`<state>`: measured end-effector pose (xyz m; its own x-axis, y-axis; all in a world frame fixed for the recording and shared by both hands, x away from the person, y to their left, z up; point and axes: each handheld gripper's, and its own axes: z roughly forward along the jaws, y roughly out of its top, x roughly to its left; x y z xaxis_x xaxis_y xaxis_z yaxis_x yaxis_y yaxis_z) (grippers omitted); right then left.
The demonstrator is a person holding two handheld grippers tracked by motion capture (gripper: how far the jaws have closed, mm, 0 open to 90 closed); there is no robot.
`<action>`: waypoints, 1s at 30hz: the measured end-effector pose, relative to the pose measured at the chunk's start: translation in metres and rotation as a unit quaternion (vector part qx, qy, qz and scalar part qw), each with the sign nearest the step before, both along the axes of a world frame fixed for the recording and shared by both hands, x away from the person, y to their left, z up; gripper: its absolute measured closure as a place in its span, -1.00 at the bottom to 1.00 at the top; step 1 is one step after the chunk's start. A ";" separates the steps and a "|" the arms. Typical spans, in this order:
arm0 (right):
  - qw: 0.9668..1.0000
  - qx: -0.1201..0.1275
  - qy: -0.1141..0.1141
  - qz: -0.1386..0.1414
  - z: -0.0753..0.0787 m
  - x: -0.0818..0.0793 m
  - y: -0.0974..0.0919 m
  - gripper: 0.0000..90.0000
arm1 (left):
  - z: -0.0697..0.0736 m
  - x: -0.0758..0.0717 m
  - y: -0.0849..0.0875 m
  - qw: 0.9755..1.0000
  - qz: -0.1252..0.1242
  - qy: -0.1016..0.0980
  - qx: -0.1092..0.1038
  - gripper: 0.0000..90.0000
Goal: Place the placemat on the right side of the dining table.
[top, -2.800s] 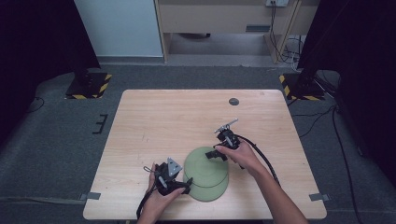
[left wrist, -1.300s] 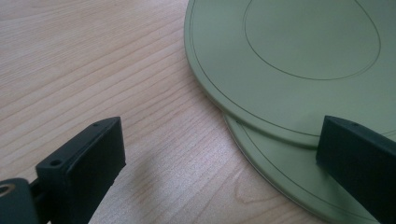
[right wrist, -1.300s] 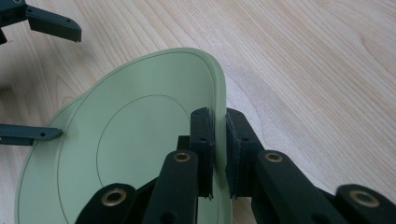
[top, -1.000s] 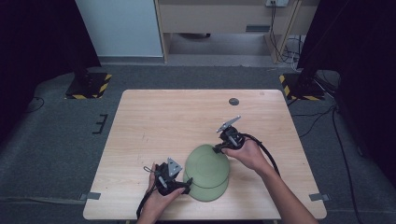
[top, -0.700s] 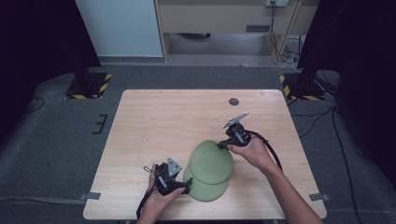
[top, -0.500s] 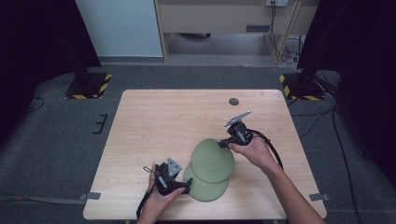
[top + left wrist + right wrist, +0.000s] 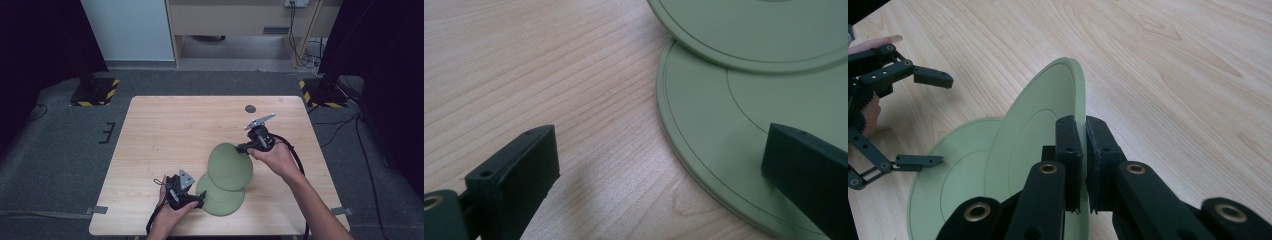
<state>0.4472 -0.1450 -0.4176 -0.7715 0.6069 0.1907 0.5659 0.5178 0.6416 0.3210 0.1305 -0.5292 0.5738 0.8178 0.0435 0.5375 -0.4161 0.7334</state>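
Observation:
Two flat green plates overlap on the wooden table point(image 7: 190, 130). The lower plate point(image 7: 220, 202) point(image 7: 724, 150) point(image 7: 953, 170) lies flat near the front edge. The upper plate point(image 7: 230, 165) point(image 7: 764, 30) point(image 7: 1048, 115) is tilted, its far right edge raised and its near edge over the lower plate. My right gripper point(image 7: 245, 148) point(image 7: 1080, 135) is shut on the raised rim. My left gripper point(image 7: 200, 199) point(image 7: 659, 150) point(image 7: 938, 120) stands open at the lower plate's left rim, with one jaw above the plate and the other above bare wood.
A small dark disc point(image 7: 250, 108) lies near the table's far right edge. Black stands with striped bases point(image 7: 95, 92) sit on the floor beyond the table's corners. A cable point(image 7: 295, 155) trails from the right gripper toward the person.
The right gripper has risen and drawn toward the far right with the upper plate's rim, tilting that plate up and sliding it partly off the lower one. The left gripper has stayed put.

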 end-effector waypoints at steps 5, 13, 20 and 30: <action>1.000 0.008 -0.004 -0.003 0.004 -0.001 -0.002 0.91 | 0.000 0.000 0.000 1.000 0.001 0.001 -0.001 -0.97; 1.000 0.015 -0.007 -0.008 0.010 -0.002 -0.005 0.91 | 0.000 0.000 0.000 1.000 0.001 0.001 -0.001 -0.97; 1.000 0.018 -0.014 -0.014 0.016 -0.002 -0.011 0.91 | 0.000 0.000 0.000 1.000 -0.001 0.001 0.000 -0.97; 0.999 0.027 -0.028 -0.023 0.027 -0.003 -0.016 0.91 | 0.000 0.000 0.000 1.000 -0.001 0.002 -0.001 -0.96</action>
<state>0.4439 -0.1614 -0.3903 -0.7530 0.6323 0.1820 0.5513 0.4554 0.6991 0.3211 0.1307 -0.5289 0.5749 0.8173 0.0402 0.5400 -0.4158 0.7318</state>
